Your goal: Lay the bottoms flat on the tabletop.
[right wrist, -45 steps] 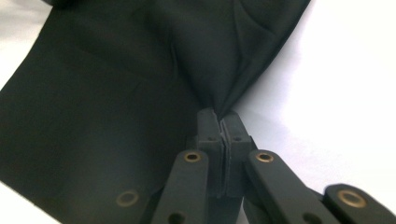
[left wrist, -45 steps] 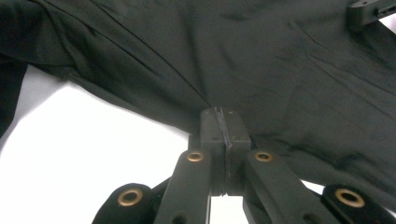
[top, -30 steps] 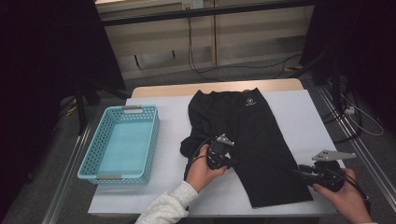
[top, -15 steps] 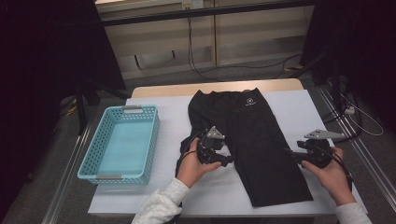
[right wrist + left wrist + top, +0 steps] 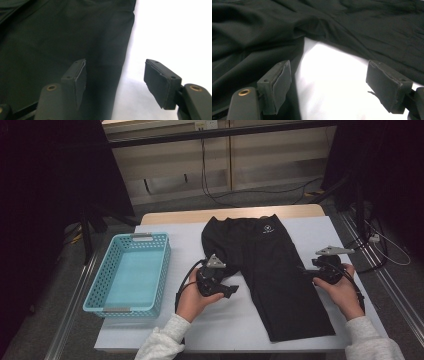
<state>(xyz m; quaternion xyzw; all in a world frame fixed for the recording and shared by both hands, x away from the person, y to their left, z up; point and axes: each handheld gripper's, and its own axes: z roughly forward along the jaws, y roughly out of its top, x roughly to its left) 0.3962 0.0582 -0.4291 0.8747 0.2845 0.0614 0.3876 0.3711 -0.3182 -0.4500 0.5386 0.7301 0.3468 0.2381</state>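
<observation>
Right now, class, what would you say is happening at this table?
A person works on a pair of black trousers spread on the white table, a tool in each hand. The left tool sits by the folded left leg, the right tool at the garment's right edge. Both have just been opening, and neither grips cloth. A blue basket waits at the left.

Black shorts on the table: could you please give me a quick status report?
Left gripper open, jaws just opening, nothing between. Right gripper open at the outer edge of the black shorts, which lie flat, unheld. Blue basket well aside; nothing in the way.

bare table right of trousers, basket blocking left
</observation>
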